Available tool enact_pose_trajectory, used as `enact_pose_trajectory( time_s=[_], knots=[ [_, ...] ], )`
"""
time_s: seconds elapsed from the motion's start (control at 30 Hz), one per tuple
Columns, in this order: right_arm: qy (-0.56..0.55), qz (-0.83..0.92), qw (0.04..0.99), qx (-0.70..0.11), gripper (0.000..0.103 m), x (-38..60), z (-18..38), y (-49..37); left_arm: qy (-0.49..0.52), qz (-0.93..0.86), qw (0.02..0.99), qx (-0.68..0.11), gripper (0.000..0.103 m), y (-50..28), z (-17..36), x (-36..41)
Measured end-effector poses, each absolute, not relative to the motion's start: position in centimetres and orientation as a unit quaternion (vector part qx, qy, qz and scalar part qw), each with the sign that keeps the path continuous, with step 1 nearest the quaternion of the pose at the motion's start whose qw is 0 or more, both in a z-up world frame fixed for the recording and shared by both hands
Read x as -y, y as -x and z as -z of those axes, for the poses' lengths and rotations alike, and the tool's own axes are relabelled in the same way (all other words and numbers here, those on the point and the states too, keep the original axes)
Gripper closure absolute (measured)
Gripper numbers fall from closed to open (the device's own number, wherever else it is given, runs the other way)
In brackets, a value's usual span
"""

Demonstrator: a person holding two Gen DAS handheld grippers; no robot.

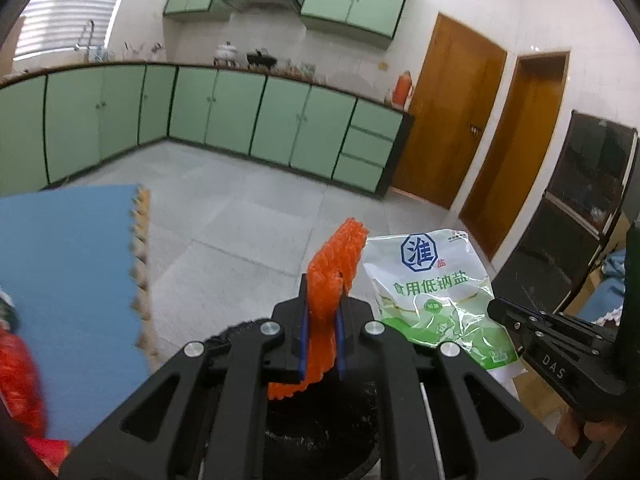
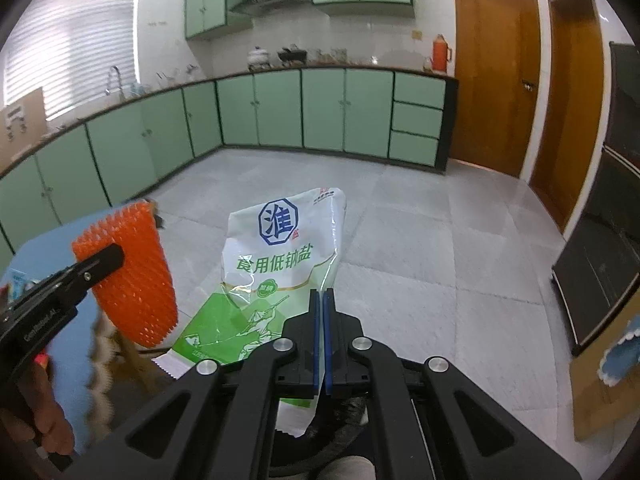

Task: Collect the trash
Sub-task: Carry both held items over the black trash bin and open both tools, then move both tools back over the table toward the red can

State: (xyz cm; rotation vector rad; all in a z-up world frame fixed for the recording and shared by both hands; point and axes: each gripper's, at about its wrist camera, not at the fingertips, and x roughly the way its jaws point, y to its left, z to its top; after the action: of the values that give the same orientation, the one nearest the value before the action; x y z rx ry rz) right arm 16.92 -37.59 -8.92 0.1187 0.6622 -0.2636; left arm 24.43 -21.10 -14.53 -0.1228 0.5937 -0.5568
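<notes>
An orange foam net sleeve (image 1: pixel 334 280) stood pinched between the blue-padded fingers (image 1: pixel 305 332) of my left gripper (image 1: pixel 323 320), its upper end rising above them and its lower end curling out below. Just to its right, a green-and-white salt bag (image 2: pixel 280 264) printed with Chinese characters hung upright, caught near its lower edge by my right gripper (image 2: pixel 321 332), whose fingers (image 2: pixel 316 336) were pressed nearly flat together on the thin plastic. Both pieces of trash were held in the air, side by side but apart, above a black bin (image 1: pixel 320 436) whose dark opening showed directly beneath my left gripper. From the right wrist view, the sleeve showed as a broad spiky mesh at left, with one black finger of the left gripper clamped across its upper part. A blue foam mat (image 1: pixel 68 280) with a toothed edge covered the worktop to the left, and something red (image 1: pixel 20 380) lay blurred at its near corner. Beyond stretched a grey tiled floor (image 2: pixel 420 240), a run of pale green cabinets (image 2: pixel 280 108), two wooden doors (image 2: pixel 496 76), and an orange thermos (image 2: pixel 440 53) on the far counter.
</notes>
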Motion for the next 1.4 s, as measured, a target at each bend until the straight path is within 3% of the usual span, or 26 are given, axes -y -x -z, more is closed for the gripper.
enact_pose_trajectory(
  time_s=[0.13,0.27,0.3,0.37,0.53,0.8,0.9,1.4],
  knots=[
    [-0.065,0.138,0.923,-0.353,0.101,39.2,12.4,-17.9,0.052,0.270,0.904,-0.328,0.089,-27.1,17.2,22.0],
    [-0.075,0.126,0.912,-0.382,0.095,40.5,14.7,-18.9,0.048,0.253,0.905,-0.340,0.062,-28.0,18.1,21.7],
    [-0.079,0.121,0.912,-0.384,0.083,40.5,14.9,-19.2,0.045,0.250,0.907,-0.337,0.058,-28.0,18.2,21.6],
    [-0.080,0.118,0.911,-0.386,0.071,40.5,15.0,-19.4,0.043,0.246,0.909,-0.332,0.054,-28.0,17.9,21.1],
    [-0.087,0.121,0.914,-0.377,0.059,40.3,14.2,-19.3,0.057,0.238,0.915,-0.322,0.050,-27.6,16.0,19.3],
    [-0.095,0.117,0.935,-0.321,0.010,37.3,9.4,-17.0,0.066,0.175,0.947,-0.261,0.029,-23.2,9.6,12.0],
    [-0.078,0.097,0.946,-0.298,0.006,34.3,7.7,-16.3,0.050,0.141,0.959,-0.242,0.027,-20.9,7.8,8.9],
    [-0.026,-0.057,0.967,-0.246,0.006,17.5,4.7,-15.7,0.026,-0.043,0.973,-0.227,0.026,-14.5,5.4,-7.0]
  ],
)
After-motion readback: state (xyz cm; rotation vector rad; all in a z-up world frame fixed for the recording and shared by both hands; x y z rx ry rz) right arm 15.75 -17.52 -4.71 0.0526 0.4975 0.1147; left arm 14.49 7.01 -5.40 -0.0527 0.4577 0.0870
